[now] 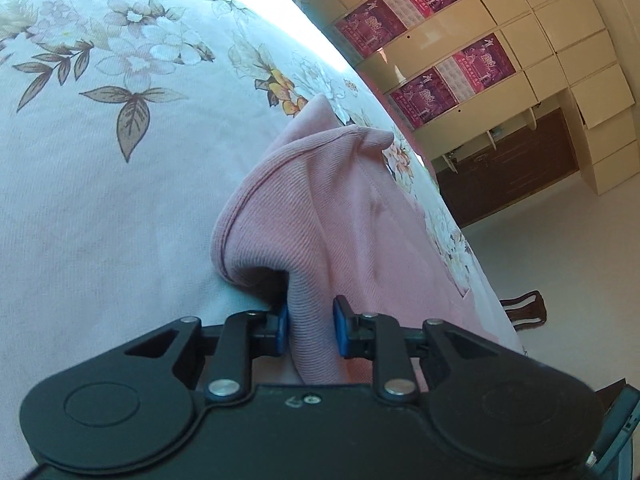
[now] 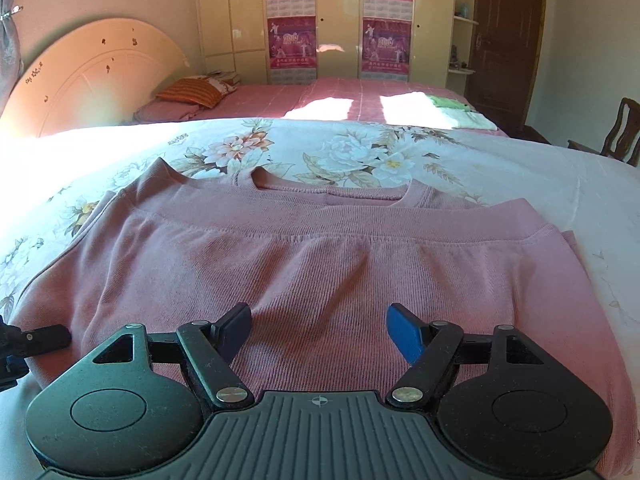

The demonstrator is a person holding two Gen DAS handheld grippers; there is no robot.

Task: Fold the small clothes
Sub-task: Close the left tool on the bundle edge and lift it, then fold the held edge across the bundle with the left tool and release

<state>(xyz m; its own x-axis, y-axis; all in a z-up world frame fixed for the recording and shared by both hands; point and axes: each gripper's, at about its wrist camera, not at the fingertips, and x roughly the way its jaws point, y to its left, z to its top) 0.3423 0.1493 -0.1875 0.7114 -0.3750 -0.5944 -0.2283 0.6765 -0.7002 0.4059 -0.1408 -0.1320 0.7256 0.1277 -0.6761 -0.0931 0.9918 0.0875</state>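
Left wrist view: the left gripper (image 1: pixel 310 326) pinches a bunched edge of the pink top (image 1: pixel 328 216), which lies half-folded on the floral sheet (image 1: pixel 100 200). The right gripper (image 2: pixel 318 330) hovers over it, jaws spread and empty. Judged mid-fold; next, the right must grasp the near edge before both lift.

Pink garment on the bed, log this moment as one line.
left tool: shut on pink garment fold | right tool: open above garment | surface: floral bedsheet | fold: unfinished
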